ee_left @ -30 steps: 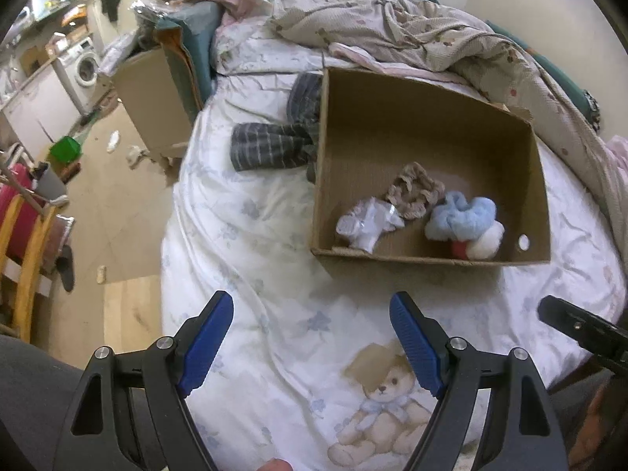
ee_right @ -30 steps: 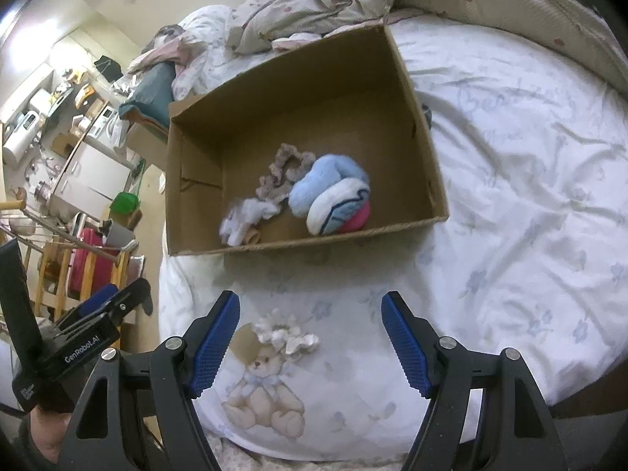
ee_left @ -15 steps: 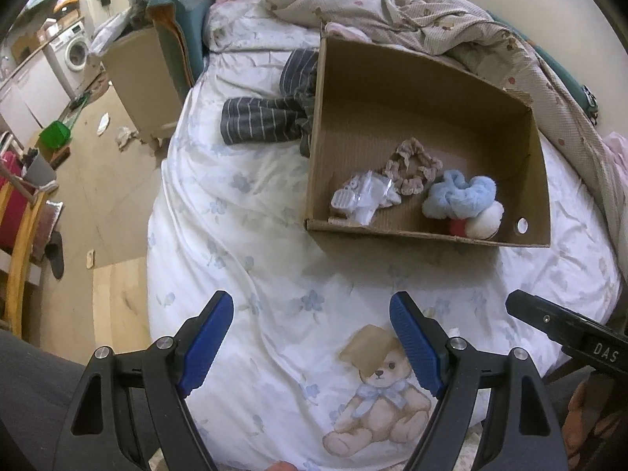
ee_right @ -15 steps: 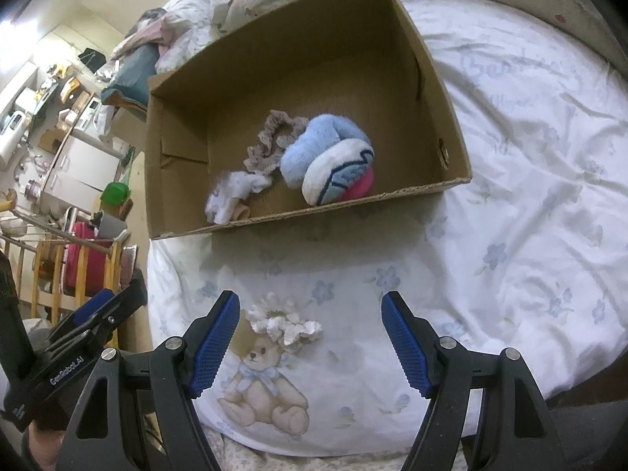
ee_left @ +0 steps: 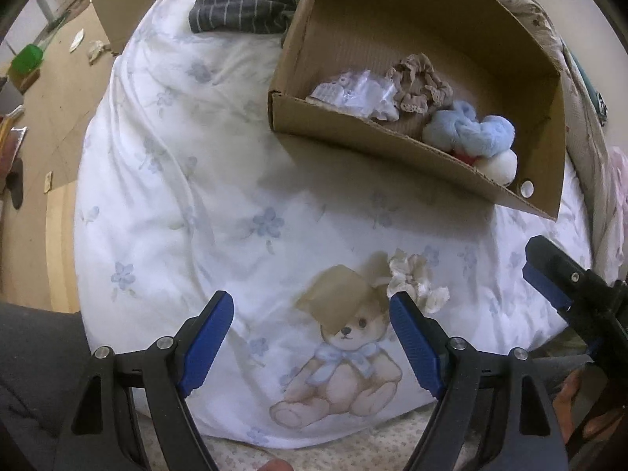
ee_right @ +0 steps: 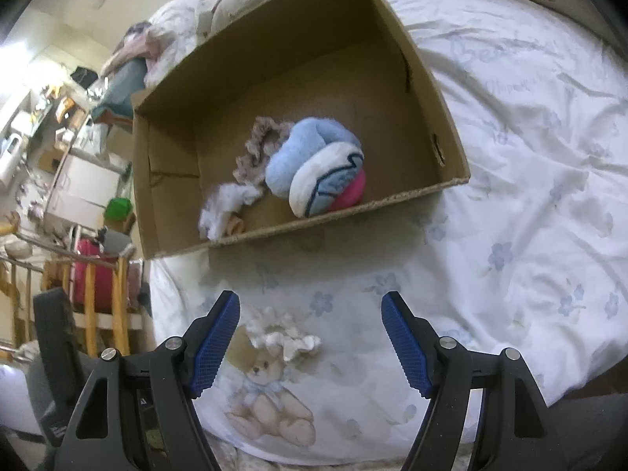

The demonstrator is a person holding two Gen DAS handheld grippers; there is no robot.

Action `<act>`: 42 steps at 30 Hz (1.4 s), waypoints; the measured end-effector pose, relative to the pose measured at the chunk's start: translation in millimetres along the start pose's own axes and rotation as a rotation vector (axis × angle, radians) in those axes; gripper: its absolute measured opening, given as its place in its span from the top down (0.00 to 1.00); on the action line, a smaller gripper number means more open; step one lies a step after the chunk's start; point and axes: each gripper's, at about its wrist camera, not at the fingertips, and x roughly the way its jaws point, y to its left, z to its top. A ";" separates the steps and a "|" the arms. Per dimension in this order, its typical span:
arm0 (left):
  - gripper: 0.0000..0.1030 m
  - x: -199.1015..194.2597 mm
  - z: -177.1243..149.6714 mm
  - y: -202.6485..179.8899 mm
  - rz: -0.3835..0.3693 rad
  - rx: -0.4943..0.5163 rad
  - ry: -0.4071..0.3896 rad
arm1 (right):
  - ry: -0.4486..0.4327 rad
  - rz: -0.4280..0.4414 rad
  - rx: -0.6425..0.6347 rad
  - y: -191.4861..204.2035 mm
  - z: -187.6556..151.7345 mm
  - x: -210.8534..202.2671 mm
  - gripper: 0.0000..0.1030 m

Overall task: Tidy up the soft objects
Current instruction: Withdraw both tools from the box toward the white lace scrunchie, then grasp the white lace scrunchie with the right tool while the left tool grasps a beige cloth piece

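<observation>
Right now both grippers hang over the foot of a bed [ee_left: 165, 180] covered in a white sheet with pale blue flowers and a printed teddy bear [ee_left: 345, 369]. The left gripper [ee_left: 312, 343] has its blue-padded fingers [ee_left: 206, 335] spread wide apart with nothing between them, and the right gripper [ee_right: 310, 339] is the same, fingers [ee_right: 406, 347] well apart and holding nothing. A cream ruffled scrunchie [ee_left: 414, 280] lies loose on the sheet, just beside the bear's head; from the left camera it sits right at the tip of the right-hand finger, though I cannot tell whether they touch, and from the right camera the scrunchie [ee_right: 286, 337] shows between the fingers, nearer the left one. Beyond it stands an open cardboard box [ee_left: 428, 157] on the bed. Inside the box, a small white crumpled piece of cloth [ee_right: 225, 206] lies near the front wall, a beige ruffled scrunchie [ee_left: 418, 84] sits behind it, and a rolled bundle of fluffy socks in light blue, white and pink [ee_right: 322, 170] rests beside them. A dark striped garment [ee_left: 239, 11] lies on the sheet past the box's left side, and the right gripper's dark arm [ee_left: 577, 294] shows at the edge of the left camera
</observation>
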 end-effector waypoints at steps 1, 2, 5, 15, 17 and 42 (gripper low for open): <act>0.22 1.8 0.4 -1.2 -0.001 0.002 0.003 | 0.005 -0.004 0.004 -2.1 0.5 2.9 0.23; 0.22 4.6 0.6 -3.0 -0.003 0.006 0.011 | 0.014 -0.005 0.010 -4.1 1.1 6.1 0.23; 0.24 15.4 0.5 -9.9 -0.021 0.016 0.044 | 0.047 -0.018 0.020 -11.1 1.8 15.7 0.23; 0.54 54.7 9.3 -14.8 0.028 0.000 0.104 | 0.052 -0.010 0.035 -18.8 3.4 16.6 0.23; 0.72 55.7 9.6 -20.5 0.018 0.035 0.096 | 0.055 -0.008 0.031 -18.4 4.0 16.7 0.23; 0.94 -51.1 9.6 13.6 -0.067 0.006 -0.161 | 0.190 -0.102 -0.220 41.4 -19.1 71.7 0.23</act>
